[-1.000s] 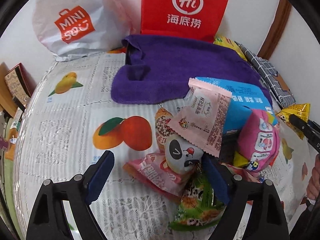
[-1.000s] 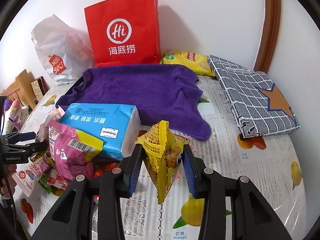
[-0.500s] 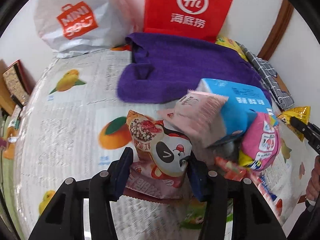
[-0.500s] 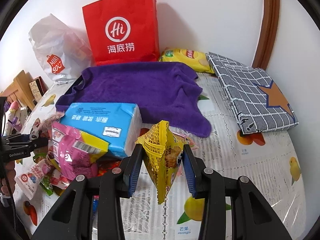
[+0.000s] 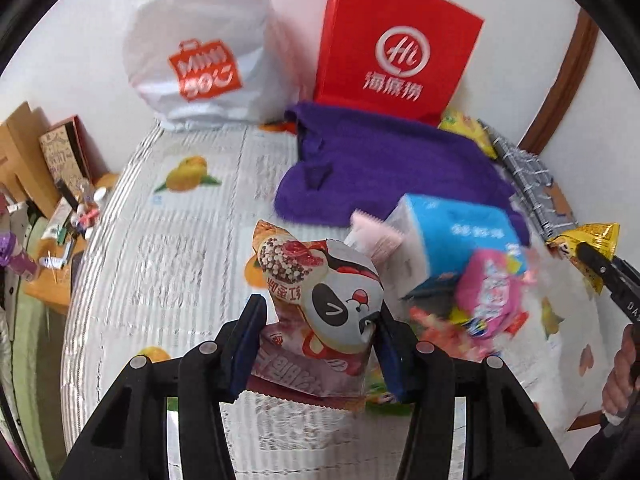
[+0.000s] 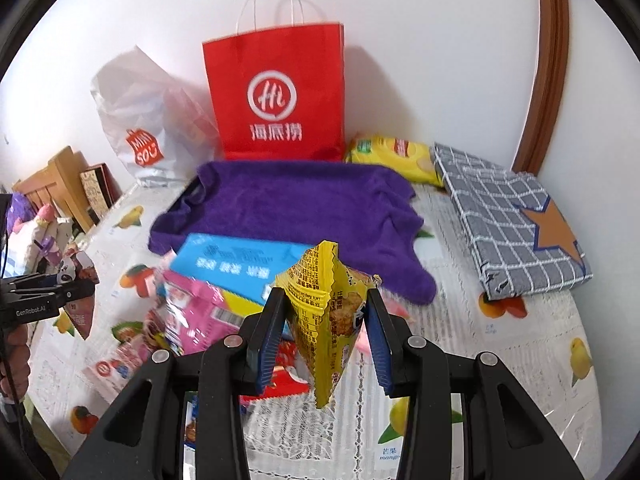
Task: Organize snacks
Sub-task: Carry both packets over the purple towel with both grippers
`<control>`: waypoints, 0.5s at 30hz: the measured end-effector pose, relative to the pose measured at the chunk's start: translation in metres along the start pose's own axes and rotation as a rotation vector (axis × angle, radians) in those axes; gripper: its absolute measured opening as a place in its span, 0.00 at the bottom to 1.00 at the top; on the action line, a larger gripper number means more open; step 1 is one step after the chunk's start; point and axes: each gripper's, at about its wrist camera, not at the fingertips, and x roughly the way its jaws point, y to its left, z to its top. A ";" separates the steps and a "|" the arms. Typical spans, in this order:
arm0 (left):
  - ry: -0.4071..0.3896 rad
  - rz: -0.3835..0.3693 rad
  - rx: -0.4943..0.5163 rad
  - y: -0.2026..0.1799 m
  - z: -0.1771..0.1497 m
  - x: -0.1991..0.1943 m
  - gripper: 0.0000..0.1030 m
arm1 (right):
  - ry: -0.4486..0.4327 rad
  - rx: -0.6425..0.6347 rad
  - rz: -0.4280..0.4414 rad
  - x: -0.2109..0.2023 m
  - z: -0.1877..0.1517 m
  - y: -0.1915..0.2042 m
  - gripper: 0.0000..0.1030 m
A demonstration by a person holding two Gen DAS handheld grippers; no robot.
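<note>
We are in a home: a table with a fruit-print cloth, shopping bags by the wall, and a bed nearby.

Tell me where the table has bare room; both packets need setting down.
Bare tablecloth lies left of the purple towel, below the white bag, and between the towel and checked cloth. The pile around the blue pack is crowded.

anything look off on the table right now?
Nothing damaged or spilled. The snacks lie in a loose heap in front of the blue pack, some overlapping. The purple towel is rumpled. Left gripper holds the panda packet, right gripper the yellow packet.
</note>
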 end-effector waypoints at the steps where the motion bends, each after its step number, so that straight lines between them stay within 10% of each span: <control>1: -0.008 -0.003 0.006 -0.005 0.003 -0.004 0.48 | -0.003 -0.003 -0.001 -0.002 0.002 0.000 0.39; 15: -0.084 -0.059 0.086 -0.062 0.038 -0.032 0.48 | -0.024 0.007 0.024 -0.007 0.030 -0.007 0.39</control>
